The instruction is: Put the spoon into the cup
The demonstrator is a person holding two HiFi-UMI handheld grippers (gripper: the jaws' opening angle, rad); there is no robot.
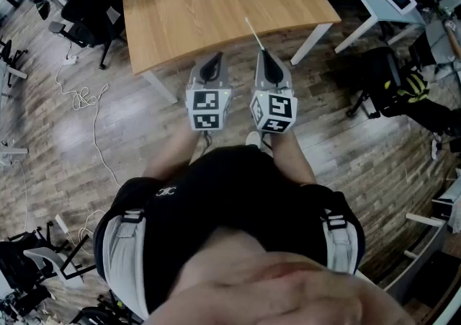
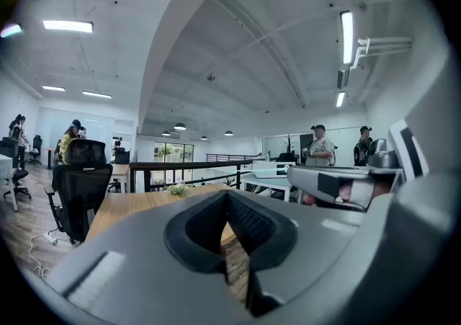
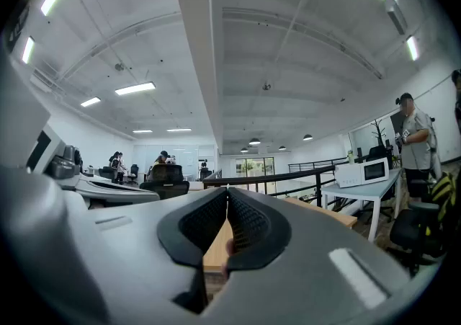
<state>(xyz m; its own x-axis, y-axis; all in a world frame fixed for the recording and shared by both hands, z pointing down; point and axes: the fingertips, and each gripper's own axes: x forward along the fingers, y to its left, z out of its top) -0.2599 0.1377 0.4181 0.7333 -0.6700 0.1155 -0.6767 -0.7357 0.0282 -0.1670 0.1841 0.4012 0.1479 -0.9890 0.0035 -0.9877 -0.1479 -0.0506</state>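
Table (image 1: 216, 6) far end off-pic.

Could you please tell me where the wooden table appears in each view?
Head view: wooden table, top centre.
Left gripper view: lower left of centre.
Right gripper view: low centre between the jaws, and right of them.
Shared landmark: black railing behind it, in both gripper views only.

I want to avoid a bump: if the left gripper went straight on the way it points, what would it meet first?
Probably the near edge of the table: the left gripper points at it from close by. Height is unclear, so its shut fingers might skim over the top.
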